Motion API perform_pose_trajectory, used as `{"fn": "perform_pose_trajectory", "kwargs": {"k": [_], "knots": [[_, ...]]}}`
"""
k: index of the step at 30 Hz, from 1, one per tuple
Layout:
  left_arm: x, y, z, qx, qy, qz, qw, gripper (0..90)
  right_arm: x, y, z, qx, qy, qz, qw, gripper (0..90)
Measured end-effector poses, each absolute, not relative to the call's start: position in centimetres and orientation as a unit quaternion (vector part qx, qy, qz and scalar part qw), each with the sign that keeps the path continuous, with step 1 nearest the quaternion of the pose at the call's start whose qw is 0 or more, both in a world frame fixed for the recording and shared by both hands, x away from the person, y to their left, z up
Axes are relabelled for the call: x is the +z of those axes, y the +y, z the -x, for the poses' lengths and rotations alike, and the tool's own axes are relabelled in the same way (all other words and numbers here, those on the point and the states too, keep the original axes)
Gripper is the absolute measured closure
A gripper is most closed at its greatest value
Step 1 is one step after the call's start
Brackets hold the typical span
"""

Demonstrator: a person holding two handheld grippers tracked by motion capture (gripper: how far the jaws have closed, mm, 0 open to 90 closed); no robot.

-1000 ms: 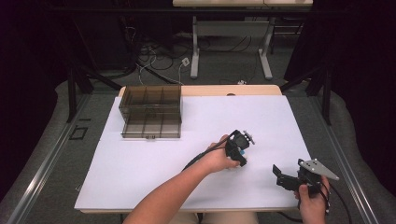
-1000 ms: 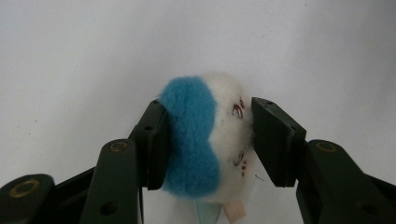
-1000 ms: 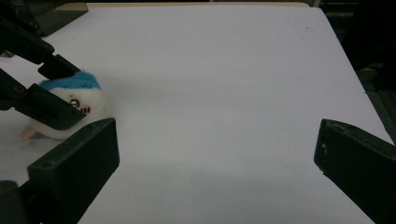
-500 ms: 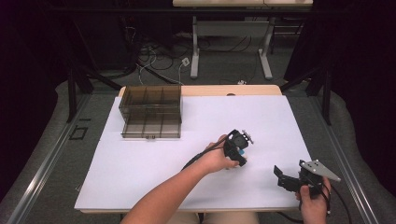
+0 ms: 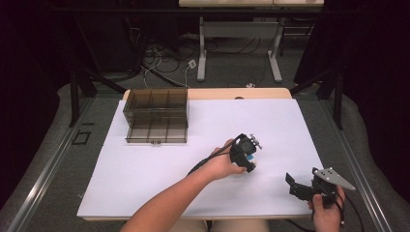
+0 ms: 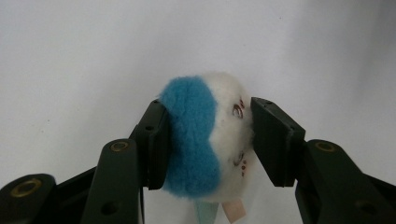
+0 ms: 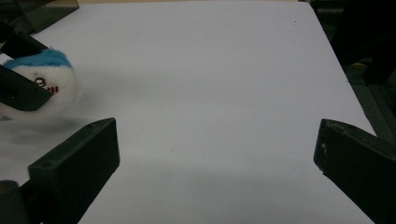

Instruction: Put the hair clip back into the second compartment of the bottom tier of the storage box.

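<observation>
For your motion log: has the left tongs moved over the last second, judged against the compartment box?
No. The left tongs holds the same spot relative to the compartment box.

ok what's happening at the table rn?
A person works two handheld grippers over a white table. The left gripper has its jaws closed on a small blue-and-white plush toy, low over the table's middle right. The right gripper sits near the front right corner, jaws wide open and holding nothing. A smoky clear compartment box stands at the back left, apart from both.
</observation>
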State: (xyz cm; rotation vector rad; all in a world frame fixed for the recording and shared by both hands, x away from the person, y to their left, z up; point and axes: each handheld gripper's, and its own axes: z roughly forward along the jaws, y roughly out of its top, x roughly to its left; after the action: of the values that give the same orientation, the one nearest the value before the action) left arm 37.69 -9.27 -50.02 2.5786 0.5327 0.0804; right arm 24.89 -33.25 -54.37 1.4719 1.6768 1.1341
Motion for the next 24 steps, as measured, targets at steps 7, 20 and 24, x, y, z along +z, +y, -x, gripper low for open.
{"fn": "perform_pose_trajectory", "kwargs": {"k": [7, 20, 24], "knots": [[-49.9, -8.6, -37.7, 0.034, 0.198, -0.947, 0.251, 51.4, -54.3, -33.2, -24.9, 0.430, 0.636, -0.559, 0.313, 0.0], [-49.8, -6.0, -38.5, 0.039, 0.222, -0.941, 0.254, 51.4, -54.4, -33.1, -25.1, 0.430, 0.641, -0.555, 0.311, 0.1], [-49.6, -5.0, -38.7, 0.042, 0.230, -0.938, 0.256, 51.4, -54.3, -32.9, -25.2, 0.431, 0.641, -0.554, 0.310, 0.4]]}}
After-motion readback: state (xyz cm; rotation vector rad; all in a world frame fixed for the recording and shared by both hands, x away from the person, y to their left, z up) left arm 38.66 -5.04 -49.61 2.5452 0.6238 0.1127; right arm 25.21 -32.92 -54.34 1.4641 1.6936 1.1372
